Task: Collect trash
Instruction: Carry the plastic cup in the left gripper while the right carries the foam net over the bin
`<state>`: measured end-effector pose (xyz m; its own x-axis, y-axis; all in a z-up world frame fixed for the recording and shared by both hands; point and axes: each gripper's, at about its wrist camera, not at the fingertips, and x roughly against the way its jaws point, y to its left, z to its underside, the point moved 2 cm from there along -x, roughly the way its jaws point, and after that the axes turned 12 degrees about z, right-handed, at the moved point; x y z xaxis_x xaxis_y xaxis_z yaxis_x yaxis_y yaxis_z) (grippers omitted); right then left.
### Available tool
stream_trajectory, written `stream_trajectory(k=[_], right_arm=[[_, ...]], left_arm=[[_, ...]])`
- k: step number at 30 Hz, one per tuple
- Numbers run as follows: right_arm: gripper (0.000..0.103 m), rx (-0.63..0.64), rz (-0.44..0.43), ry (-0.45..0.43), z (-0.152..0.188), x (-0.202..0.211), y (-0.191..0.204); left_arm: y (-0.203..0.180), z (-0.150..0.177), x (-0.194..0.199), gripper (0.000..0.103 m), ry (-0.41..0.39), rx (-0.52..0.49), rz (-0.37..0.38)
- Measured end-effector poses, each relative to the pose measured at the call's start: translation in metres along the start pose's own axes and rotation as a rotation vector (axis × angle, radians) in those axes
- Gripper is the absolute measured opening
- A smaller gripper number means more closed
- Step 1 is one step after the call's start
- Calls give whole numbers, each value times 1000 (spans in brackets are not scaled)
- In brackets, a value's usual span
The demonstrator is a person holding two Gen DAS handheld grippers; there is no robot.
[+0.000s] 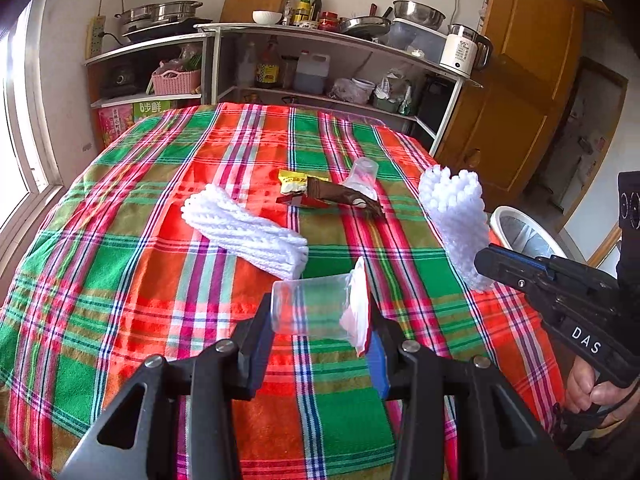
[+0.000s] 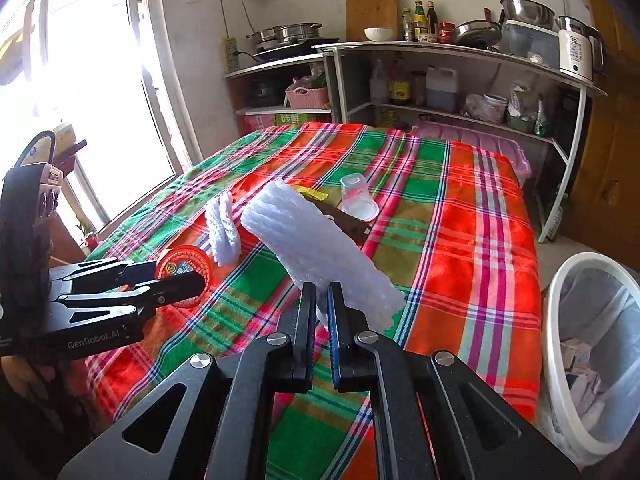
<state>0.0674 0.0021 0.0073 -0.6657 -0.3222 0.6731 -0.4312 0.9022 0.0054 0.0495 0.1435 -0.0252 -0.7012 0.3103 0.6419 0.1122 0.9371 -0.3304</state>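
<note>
Trash fills both tongs: left tongs (image 1: 320, 344) clamp a lidded plastic cup (image 1: 316, 308), right tongs (image 2: 320, 312) pinch white foam netting (image 2: 320, 256), both angled downward. Only the right wrist view shows inside the bin (image 2: 560, 280) at three o'clock.

Bright window (image 2: 100, 80) left; cluttered kitchen shelves (image 1: 320, 40) behind plaid-covered table (image 1: 120, 240); wooden door (image 1: 520, 80).

1. My surface wears a plaid cloth (image 1: 120, 280) of red, green and orange.
2. Beyond its far edge stands a shelf unit (image 1: 216, 60) with a pink basket (image 1: 176, 80) inside.
3. On top I see a white bowl (image 1: 267, 17), steel pots (image 1: 160, 14) and a white kettle (image 1: 464, 50), far right.
</note>
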Motion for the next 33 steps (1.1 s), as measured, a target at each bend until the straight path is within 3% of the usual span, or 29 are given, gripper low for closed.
stream_trajectory(k=[16,22,33], right_arm=[[6,-105,66,-68,0,41,-54],[6,-130,88,-72,9,51,-69],[6,-197,252,-67,22,73,-141]], left_arm=[[-75,-22,-17,43,-13,-137,83],[-91,-17,-30,43,21,-147,117],[-163,-38,-68,43,49,-229,252]])
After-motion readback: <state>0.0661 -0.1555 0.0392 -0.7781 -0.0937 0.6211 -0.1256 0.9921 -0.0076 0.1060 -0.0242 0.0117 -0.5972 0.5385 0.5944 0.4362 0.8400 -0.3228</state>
